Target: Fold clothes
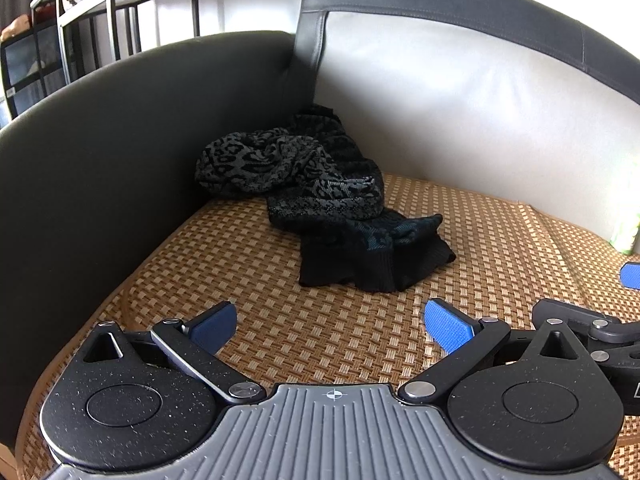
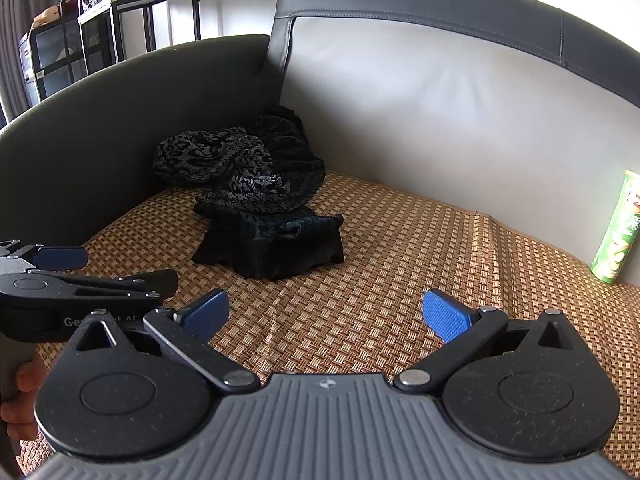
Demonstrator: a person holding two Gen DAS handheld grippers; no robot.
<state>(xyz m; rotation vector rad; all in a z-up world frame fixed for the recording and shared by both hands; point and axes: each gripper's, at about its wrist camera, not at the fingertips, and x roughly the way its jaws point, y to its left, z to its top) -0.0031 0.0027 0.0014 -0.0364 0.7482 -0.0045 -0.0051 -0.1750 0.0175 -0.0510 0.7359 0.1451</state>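
From the left wrist view, the left gripper [image 1: 330, 324] hangs over the woven mat [image 1: 248, 248] with its blue fingers [image 1: 448, 326] spread wide and nothing between them. The crumpled garment [image 1: 316, 196], dark with a grey leopard pattern and a black ribbed hem, lies in a heap on the mat beyond the gripper, its far end pushed into the corner where the dark sofa armrest [image 1: 120, 140] meets the pale backrest [image 1: 460, 112]. The hem end spills toward the gripper but stays apart from the fingers. A blue pad of the right gripper [image 1: 630, 275] peeks in at the edge, away from the garment on the side opposite the armrest.

From the right wrist view, the right gripper [image 2: 326, 314] is likewise wide open and empty above the mat [image 2: 400, 240]. The garment [image 2: 256, 200] sits ahead of it, toward the armrest [image 2: 100, 132]. The left gripper [image 2: 64, 258] shows between the garment and the near edge of the armrest, with a hand [image 2: 22, 396] below it. A green snack can [image 2: 618, 228] stands upright against the backrest [image 2: 440, 100], well apart from the garment.
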